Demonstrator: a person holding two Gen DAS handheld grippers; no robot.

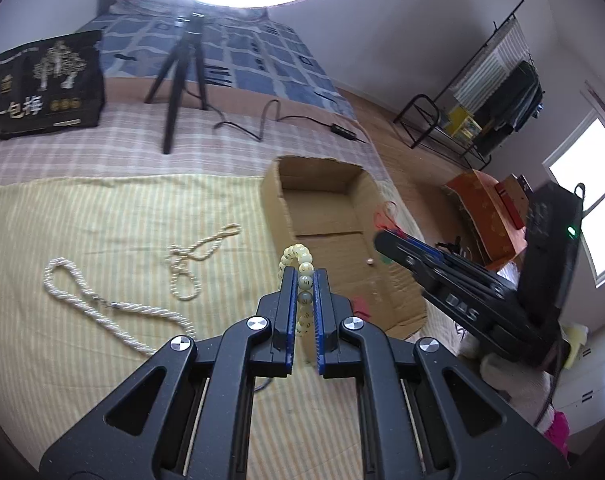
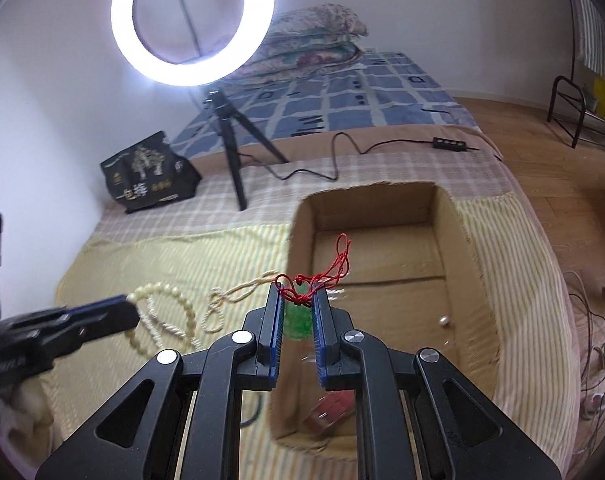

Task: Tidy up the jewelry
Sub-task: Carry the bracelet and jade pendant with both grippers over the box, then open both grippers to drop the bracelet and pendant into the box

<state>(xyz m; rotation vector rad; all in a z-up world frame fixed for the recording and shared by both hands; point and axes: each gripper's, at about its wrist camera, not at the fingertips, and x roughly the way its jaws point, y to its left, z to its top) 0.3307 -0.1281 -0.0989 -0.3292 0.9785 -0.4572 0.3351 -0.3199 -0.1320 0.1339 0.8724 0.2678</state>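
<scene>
— How far along?

— Partway. The cardboard box [image 2: 462, 240] holds one small bead [image 2: 445, 321] and something red, blurred. The left tool [image 1: 304, 276] clamps the yellow bead bracelet [image 1: 298, 258]; the right tool [image 2: 298, 300] clamps the green pendant [image 2: 298, 320] above the box.

— Left over?

— Two pearl necklaces [image 1: 102, 304] on the bed [image 1: 102, 208] — open room around them, the box wall near.

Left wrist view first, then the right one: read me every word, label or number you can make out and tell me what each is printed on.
"一包梅": large white characters on the black bag on the bed, also legible in the right wrist view.
"DAS": embossed on the right gripper, on its body.
Smaller print on the bag: too small to read.
Dark marks on the beaded bracelet held in the left gripper: too blurred to read.
</scene>
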